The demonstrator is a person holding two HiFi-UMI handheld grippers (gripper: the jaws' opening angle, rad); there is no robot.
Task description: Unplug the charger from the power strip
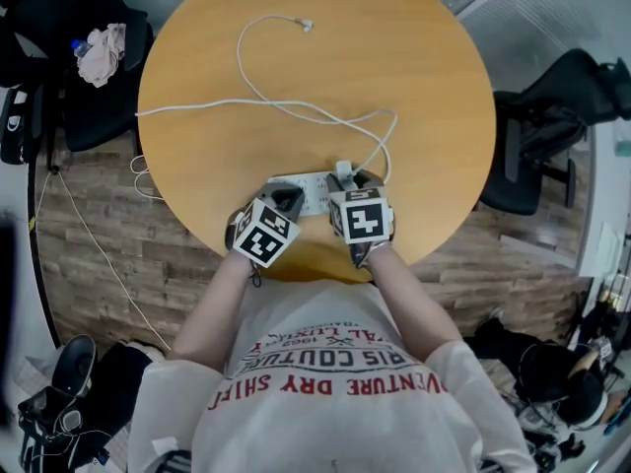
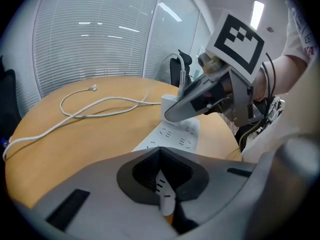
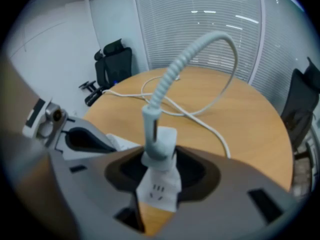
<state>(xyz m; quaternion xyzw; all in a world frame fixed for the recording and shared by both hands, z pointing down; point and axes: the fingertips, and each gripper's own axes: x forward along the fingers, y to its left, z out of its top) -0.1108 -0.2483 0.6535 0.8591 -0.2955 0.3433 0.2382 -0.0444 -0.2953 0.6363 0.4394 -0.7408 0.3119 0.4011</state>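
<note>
A white power strip (image 1: 314,193) lies near the front edge of the round wooden table (image 1: 197,77). A white charger (image 1: 343,169) stands plugged into its right end, and its white cable (image 1: 296,106) loops away over the table. My right gripper (image 1: 357,179) points steeply down over the charger (image 3: 161,141), and its jaws stand against the charger's two sides. My left gripper (image 1: 286,198) sits on the strip's left end with its jaws nearly together. Only a sliver of the strip (image 2: 165,191) shows between them. In the left gripper view, the right gripper (image 2: 172,115) covers most of the charger (image 2: 166,103).
The cable's free plug (image 1: 307,25) lies at the table's far side, and another stretch runs off the left edge (image 1: 148,112). Black office chairs stand to the left (image 1: 89,97) and right (image 1: 552,116) of the table. The person's body is close to the table's front edge.
</note>
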